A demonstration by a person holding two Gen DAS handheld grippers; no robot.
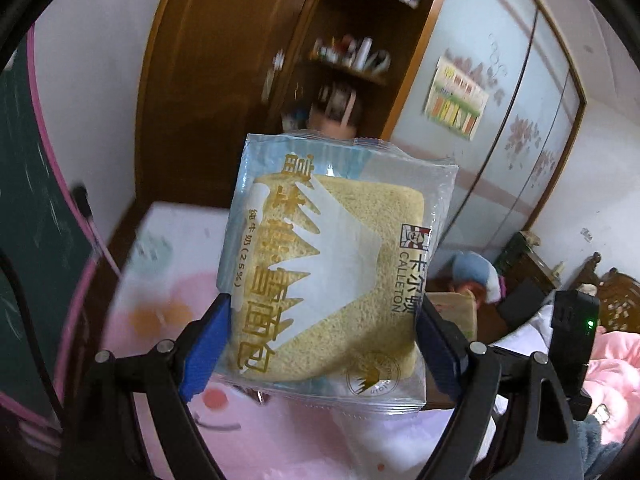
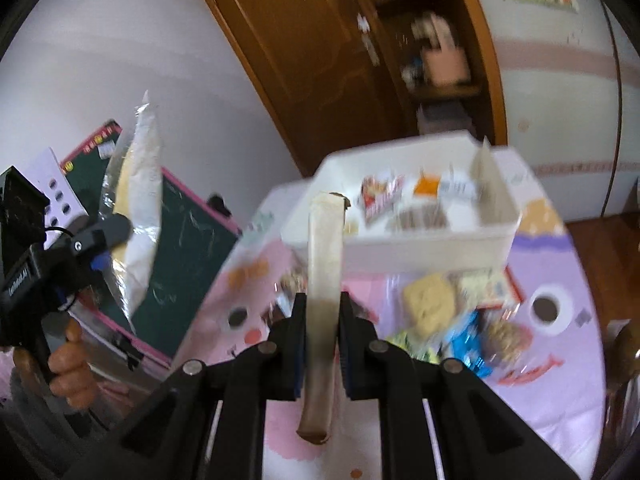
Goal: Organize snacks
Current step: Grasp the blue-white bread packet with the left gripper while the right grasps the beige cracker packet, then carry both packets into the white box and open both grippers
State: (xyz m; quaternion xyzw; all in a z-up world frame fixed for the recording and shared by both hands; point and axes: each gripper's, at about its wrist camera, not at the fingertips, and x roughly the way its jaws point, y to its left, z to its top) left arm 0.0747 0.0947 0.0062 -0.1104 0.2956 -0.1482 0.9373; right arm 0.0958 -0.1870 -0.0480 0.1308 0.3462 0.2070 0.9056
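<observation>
My left gripper (image 1: 324, 332) is shut on a clear packet of sliced bread (image 1: 332, 264) with gold lettering, held up above the pink table. In the right wrist view the left gripper (image 2: 110, 236) shows at far left with the bread packet (image 2: 138, 208) seen edge-on. My right gripper (image 2: 323, 312) is shut on a long thin beige snack packet (image 2: 324, 264), which stands upright between the jaws. Behind it a white box (image 2: 420, 240) holds several small snack packets. Loose snacks (image 2: 452, 312) lie on the table in front of the box.
The table has a pink and purple cartoon cover (image 2: 560, 380). A green chalkboard with a pink frame (image 2: 188, 248) leans at the left. A brown door (image 2: 304, 60) and shelves (image 2: 436, 40) stand behind. A pink blanket (image 1: 612, 368) lies at the right.
</observation>
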